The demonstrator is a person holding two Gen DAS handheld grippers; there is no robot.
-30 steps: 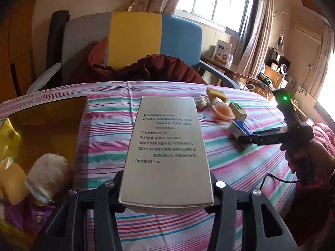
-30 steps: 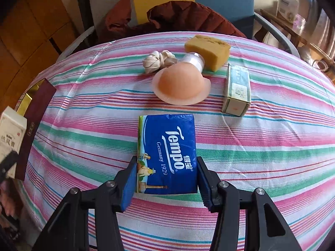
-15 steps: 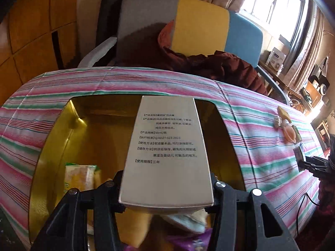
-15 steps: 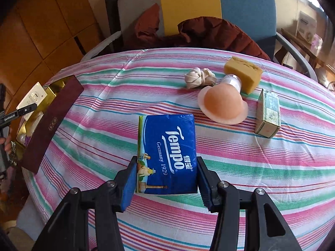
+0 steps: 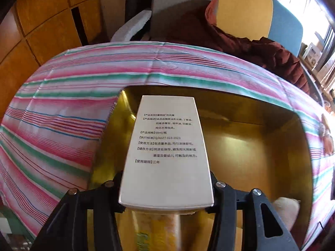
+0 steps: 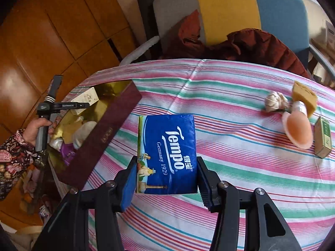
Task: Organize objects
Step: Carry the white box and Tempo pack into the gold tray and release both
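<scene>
Two grippers, both loaded. Left gripper point(image 5: 166, 190) pinches a tall white cardboard box with black printed text point(image 5: 165, 152), held over the open gold-lined gift box point(image 5: 251, 146) at frame centre. Right gripper point(image 6: 166, 177) pinches a blue Tempo tissue pack point(image 6: 167, 152) above the striped-cloth bench point(image 6: 240, 146), lower centre. Gold box with maroon wall sits at left of right view, some items inside. Peach silicone cup point(image 6: 298, 131), yellow sponge point(image 6: 303, 96), small green carton point(image 6: 323, 138) lie at right edge.

Probably a home, armchair point(image 6: 230, 10), striped tablecloth point(image 6: 240, 146), wooden cabinets point(image 6: 52, 31)
</scene>
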